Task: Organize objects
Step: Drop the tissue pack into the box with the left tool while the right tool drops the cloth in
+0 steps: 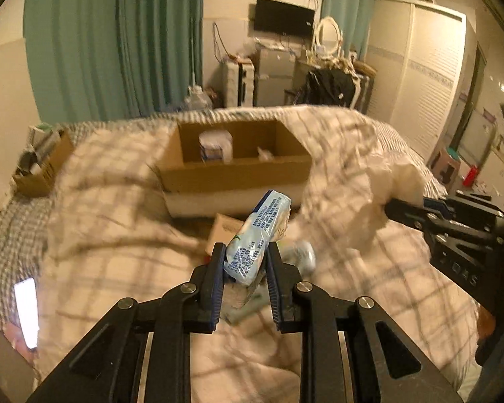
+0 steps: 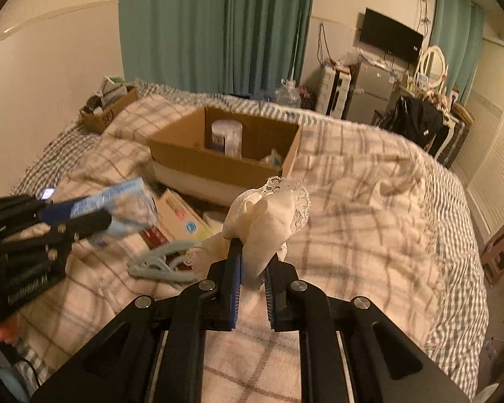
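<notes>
Packet (image 1: 258, 235), pale blue with printed text, is clamped at its lower end between the pads of the left hand-held gripper (image 1: 245, 268), raised clear of the bed (image 1: 117, 221) so it can go to the open cardboard box (image 1: 235, 168) near the bed's middle, which already holds a jar (image 1: 215, 146). A phone (image 1: 27, 312) glows by the bed's left edge.

Right wrist view: the right hand-held gripper (image 2: 252, 268) is closed on a cream lace-edged cloth (image 2: 268, 221), bunched above the jaws, likewise lifted. A grey-blue hanger (image 2: 158, 262) and a flat carton (image 2: 181, 218) lie unsorted before the box (image 2: 218, 164).
</notes>
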{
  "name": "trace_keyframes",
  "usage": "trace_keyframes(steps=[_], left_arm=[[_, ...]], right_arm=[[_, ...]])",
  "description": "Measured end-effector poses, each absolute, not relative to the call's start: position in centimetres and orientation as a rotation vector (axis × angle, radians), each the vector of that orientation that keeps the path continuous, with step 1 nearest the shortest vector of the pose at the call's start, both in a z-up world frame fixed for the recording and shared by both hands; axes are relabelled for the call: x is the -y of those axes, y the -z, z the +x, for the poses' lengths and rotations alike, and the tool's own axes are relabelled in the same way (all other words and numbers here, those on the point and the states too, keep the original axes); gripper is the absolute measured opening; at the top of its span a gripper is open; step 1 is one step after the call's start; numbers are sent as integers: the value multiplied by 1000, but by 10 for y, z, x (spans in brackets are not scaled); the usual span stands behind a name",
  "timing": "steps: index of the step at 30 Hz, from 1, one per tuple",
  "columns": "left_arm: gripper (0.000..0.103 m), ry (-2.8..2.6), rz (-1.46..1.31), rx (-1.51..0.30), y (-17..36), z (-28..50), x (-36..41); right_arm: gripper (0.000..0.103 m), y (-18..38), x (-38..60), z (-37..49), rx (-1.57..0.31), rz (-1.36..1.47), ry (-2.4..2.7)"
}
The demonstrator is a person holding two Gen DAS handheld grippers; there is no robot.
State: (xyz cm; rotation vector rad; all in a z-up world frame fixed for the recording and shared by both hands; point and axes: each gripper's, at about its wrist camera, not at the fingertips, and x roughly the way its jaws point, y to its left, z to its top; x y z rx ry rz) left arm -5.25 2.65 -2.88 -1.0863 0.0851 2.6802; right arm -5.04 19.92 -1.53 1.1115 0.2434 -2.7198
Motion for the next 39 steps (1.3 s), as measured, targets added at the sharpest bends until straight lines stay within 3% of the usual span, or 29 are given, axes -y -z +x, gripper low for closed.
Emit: trace_keyframes(steps=[8, 19, 29, 33, 39], left_arm=[[23, -2765, -1011, -60, -12, -97, -6], [23, -2801, -997, -48, -36, -204, -8], [23, -2706, -1227, -193, 44, -271, -28], [23, -2660, -1310, -162, 73, -285, -24], [27, -2628, -1310, -165, 80, -284, -30]], right_arm=[[12, -38, -183, -81, -306, 951, 2748], [11, -77, -156, -192, -344, 907, 2749], [10, 0, -144, -289, -394, 1116, 2657], [9, 33, -152, -307, -367, 1196, 2624], [10, 46, -161, -308, -328, 1207, 2610]])
